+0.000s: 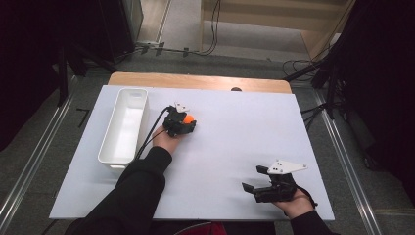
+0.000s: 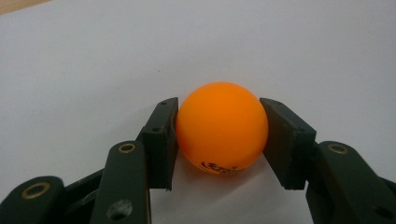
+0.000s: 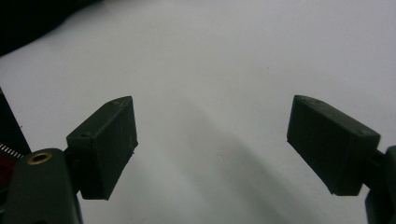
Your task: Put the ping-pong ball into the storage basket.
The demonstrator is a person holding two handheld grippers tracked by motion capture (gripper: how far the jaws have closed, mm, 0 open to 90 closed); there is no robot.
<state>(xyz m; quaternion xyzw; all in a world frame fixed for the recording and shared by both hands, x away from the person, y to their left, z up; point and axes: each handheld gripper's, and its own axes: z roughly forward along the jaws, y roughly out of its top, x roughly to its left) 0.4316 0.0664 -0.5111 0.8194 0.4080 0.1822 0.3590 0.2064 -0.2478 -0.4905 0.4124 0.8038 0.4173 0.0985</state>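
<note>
Your left gripper (image 1: 188, 119) is clamped on the orange ball (image 2: 221, 127), both pads pressed against its sides, the ball sitting on the white board (image 1: 230, 147) with its printed mark turned toward the gripper's camera. In the high view the ball (image 1: 189, 118) lies in the board's left half, nearer the far edge than the near one, just right of the long white bin (image 1: 123, 128) that runs along the left edge. Your left hand (image 1: 165, 139) reaches in from the near side, dark sleeve (image 1: 132, 196) across the board, cable trailing back beside the bin. Your right gripper (image 1: 255, 179) rests near the near right corner, well apart from the ball, its jaws spread wide with bare board between them; in its own view the right gripper (image 3: 212, 140) grips nothing. Your right hand (image 1: 293, 203) holds it at the near edge. A strip of wooden table (image 1: 195, 81) shows beyond the far edge.
</note>
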